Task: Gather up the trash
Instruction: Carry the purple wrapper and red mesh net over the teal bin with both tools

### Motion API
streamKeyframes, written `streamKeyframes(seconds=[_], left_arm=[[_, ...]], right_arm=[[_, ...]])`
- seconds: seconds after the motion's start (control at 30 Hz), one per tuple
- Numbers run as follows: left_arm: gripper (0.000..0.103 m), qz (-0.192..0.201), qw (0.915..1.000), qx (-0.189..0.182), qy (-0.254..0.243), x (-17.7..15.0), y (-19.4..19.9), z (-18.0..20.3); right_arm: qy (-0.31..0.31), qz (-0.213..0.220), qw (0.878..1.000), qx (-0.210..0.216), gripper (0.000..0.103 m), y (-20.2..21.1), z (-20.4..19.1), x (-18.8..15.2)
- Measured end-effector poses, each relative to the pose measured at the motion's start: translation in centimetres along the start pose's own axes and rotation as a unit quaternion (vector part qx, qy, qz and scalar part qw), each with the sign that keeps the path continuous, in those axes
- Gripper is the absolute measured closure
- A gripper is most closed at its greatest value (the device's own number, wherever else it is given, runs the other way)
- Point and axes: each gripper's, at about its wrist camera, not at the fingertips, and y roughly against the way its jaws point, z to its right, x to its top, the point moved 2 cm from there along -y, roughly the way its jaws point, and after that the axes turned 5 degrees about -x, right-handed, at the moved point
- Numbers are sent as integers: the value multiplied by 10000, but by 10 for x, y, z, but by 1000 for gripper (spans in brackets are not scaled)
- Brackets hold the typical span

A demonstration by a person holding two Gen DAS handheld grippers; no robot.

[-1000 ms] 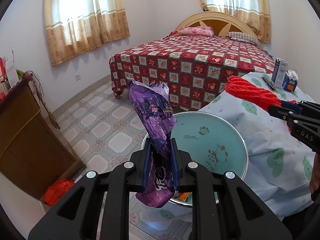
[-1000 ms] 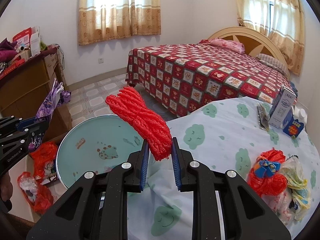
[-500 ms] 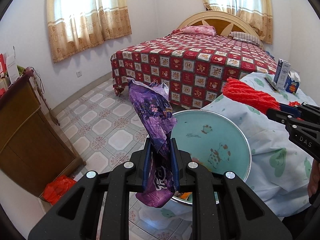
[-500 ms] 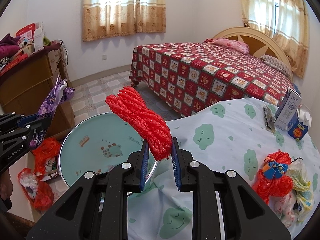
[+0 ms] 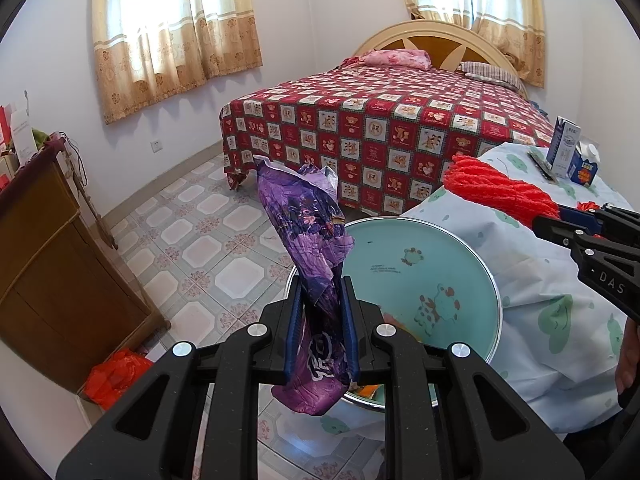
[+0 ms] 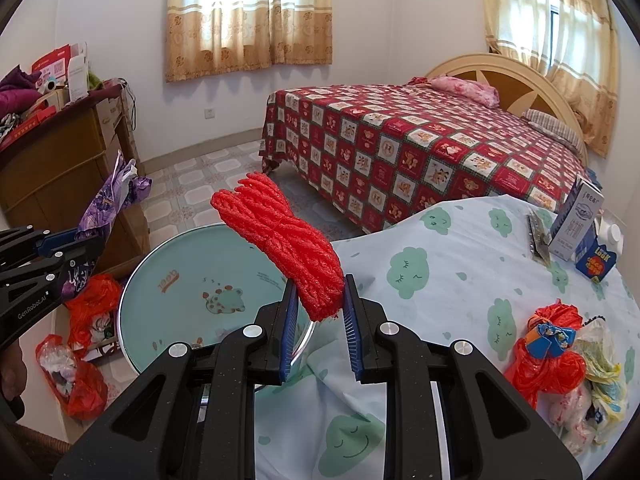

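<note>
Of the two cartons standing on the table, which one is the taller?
The white and grey carton is the taller; the small blue carton stands beside it, nearer the camera.

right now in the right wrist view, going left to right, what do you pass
left gripper with purple wrapper → teal basin → red rope bundle in right gripper → red bag pile → milk carton

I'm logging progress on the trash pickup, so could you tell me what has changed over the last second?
Nothing visibly changed: the left tongs stay clamped on the purple wrapper, and the right tongs on the red bundle, both beside the teal basin.
</note>
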Motion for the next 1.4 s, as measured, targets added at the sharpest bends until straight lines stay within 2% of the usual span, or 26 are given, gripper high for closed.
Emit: streamKeyframes(seconds=[1.4], left_arm=[[83, -25, 10000, -52, 78, -2, -3, 2]], right_arm=[[180, -63, 9997, 155, 80, -8, -18, 1]])
